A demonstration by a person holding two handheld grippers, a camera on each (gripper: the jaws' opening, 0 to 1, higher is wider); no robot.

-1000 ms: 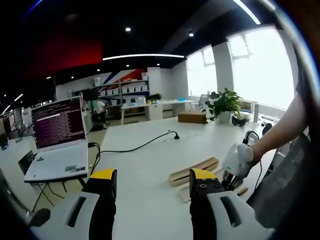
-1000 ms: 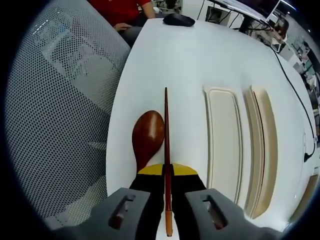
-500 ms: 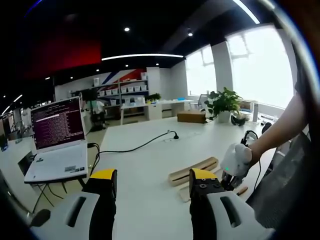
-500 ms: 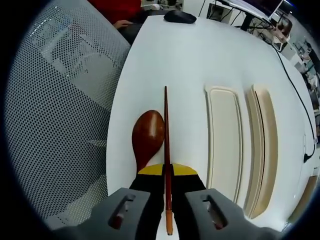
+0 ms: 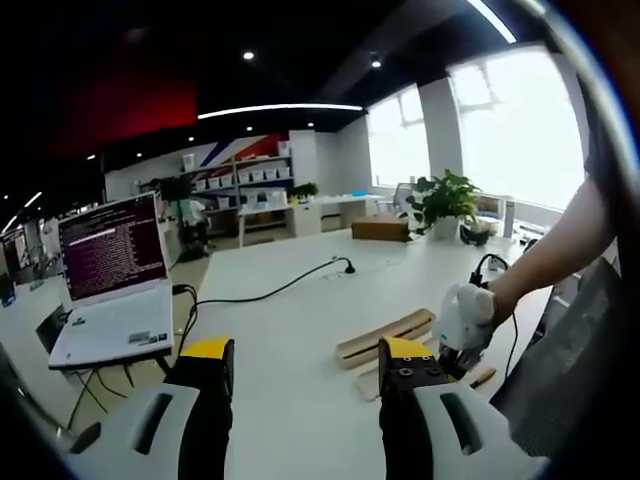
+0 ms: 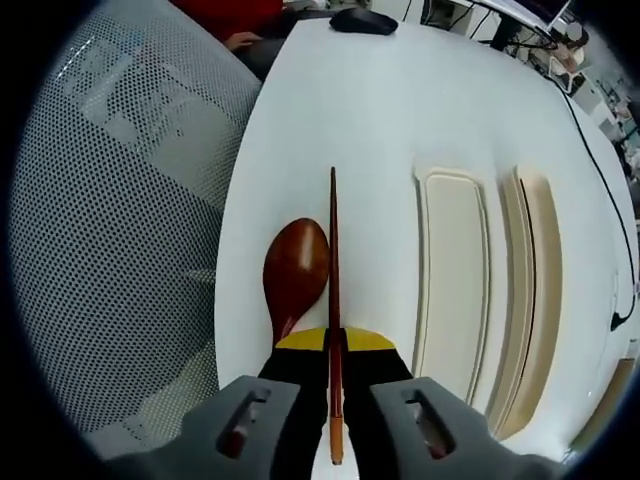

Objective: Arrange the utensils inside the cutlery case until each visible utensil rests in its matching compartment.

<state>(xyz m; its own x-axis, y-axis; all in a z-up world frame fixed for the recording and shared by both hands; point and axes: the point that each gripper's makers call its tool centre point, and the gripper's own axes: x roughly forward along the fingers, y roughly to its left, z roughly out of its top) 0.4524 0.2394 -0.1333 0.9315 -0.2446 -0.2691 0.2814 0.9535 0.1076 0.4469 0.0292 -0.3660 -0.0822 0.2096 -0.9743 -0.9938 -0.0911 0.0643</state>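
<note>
Right gripper (image 6: 334,345) is clamped on a slim dark chopstick (image 6: 334,260), held above the desk (image 6: 360,110) near its edge. Beside it, a brown spoon (image 6: 296,268) lies on the desk, apart from the cutlery case (image 6: 450,270). Left gripper (image 5: 305,365) hovers with jaws apart, near a laptop (image 5: 105,285).

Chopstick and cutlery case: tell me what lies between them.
In the right gripper view, only bare white table separates the held chopstick from the cutlery case.
</note>
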